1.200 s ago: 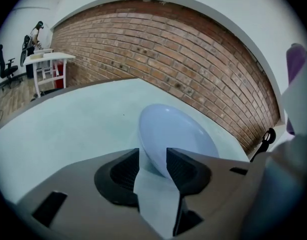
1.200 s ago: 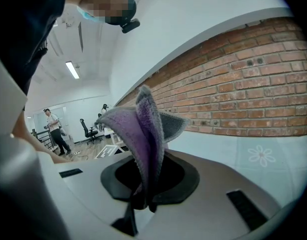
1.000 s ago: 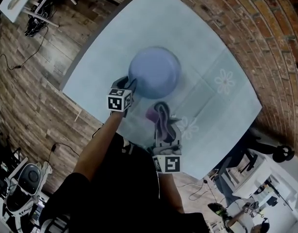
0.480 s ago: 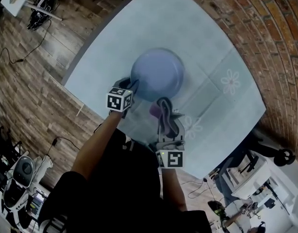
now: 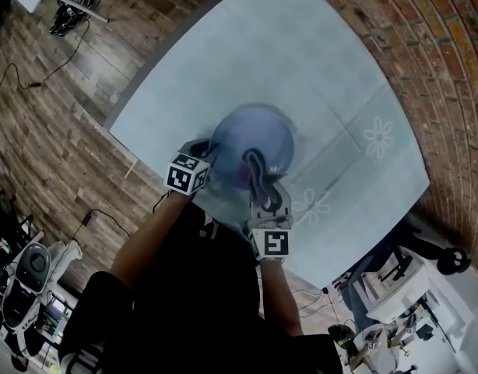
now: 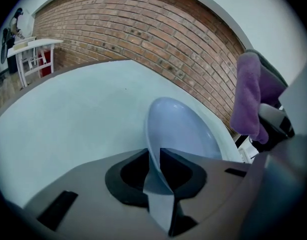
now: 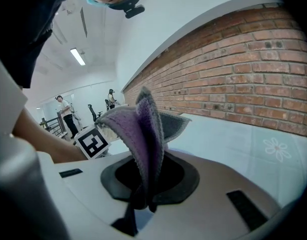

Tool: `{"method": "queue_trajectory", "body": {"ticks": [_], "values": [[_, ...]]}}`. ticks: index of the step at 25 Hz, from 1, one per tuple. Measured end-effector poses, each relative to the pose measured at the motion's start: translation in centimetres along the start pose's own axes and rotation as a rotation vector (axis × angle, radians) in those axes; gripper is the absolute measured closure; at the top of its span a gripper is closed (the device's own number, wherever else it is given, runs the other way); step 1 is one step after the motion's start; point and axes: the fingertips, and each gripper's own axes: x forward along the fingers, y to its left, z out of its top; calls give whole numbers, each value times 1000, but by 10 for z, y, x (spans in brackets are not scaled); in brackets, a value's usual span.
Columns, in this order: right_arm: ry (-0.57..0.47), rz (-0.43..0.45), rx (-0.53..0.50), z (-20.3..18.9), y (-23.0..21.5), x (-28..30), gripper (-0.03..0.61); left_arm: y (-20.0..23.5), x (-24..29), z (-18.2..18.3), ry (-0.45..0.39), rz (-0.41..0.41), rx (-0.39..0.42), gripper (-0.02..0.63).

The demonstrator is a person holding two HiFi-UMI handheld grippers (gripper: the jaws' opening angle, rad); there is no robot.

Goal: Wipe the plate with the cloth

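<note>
The left hand-held gripper (image 6: 156, 156) has the near rim of the plate (image 6: 181, 129) running between its jaws, which have just been closing. They look pinched onto the rim, though the pads sit in shadow, so the grip may not be fully firm. The right hand-held gripper (image 7: 143, 189) is clamped on a fold of the purple cloth (image 7: 143, 129), which stands up out of its jaws. The blue plate sits near the person's edge of the pale table (image 5: 301, 53), with the cloth over its near part.

To wipe well, I would hold the left grip steady so the plate cannot slide. Then I would press the cloth's loose end flat into the plate and sweep across the inside in overlapping strokes.

Only the left gripper view shows the rim inside the jaws. The head view hides that behind the marker cube (image 5: 188, 176), but it alone shows how both tools lie about the plate. The right gripper view shows the cloth's fold and little if any of the plate.
</note>
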Motion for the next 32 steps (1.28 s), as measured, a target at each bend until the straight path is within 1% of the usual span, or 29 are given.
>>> {"method": "queue_trajectory", "body": {"ticks": [3,6,9,13,16,21,26,32], "values": [[50,37,-38,-14,8,11,517,3,-4,-5,9,-5,12,534],[113,70,-97,-29,12,21,517,2,-4,-7,13,-10,27,546],[191,93,-152,-44,14,37,517,1,-2,-6,21,-26,45,552],[313,141,-220,-74,18,59,517,4,1,-7,37,-46,30,554],[382,176,-255,-93,23,71,517,5,1,-9,45,-59,16,554],[449,229,-330,-107,35,88,517,3,5,-8,39,-82,14,552],[509,250,-345,-120,39,100,517,1,8,-7,46,-92,52,554],[551,278,-396,-127,38,115,517,1,10,-5,47,-108,47,558]]}}
